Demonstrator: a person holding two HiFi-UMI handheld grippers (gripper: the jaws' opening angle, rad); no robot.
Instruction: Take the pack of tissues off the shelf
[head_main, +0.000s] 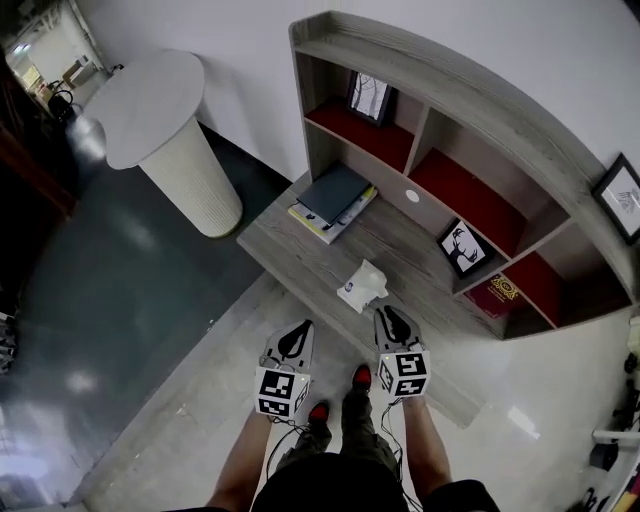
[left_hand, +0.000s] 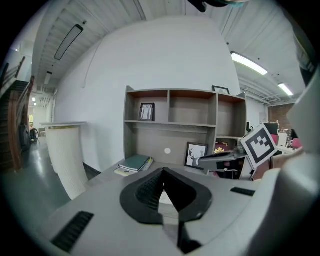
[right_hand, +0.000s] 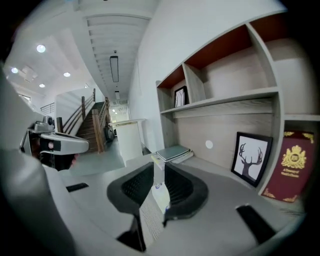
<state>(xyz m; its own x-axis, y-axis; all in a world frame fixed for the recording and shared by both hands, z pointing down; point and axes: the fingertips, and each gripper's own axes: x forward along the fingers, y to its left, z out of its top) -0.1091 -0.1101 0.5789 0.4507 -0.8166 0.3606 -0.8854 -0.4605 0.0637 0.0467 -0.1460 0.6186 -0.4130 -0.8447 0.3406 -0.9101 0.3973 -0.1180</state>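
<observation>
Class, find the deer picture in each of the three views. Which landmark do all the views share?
Head view: deer picture, right of centre.
Left gripper view: deer picture, just right of centre.
Right gripper view: deer picture, at the right.
Shared landmark: the book stack, left of it in every view.

So the left gripper (head_main: 303, 330) and right gripper (head_main: 388, 318) hang side by side near the front edge of the surface (head_main: 300, 250). Both aim at it with noses tipped slightly down, forearms (head_main: 425, 450) straight behind. The left one's fingers (left_hand: 145, 190) meet at the tips, empty. The right one's sit a narrow gap apart, clamping nothing.
</observation>
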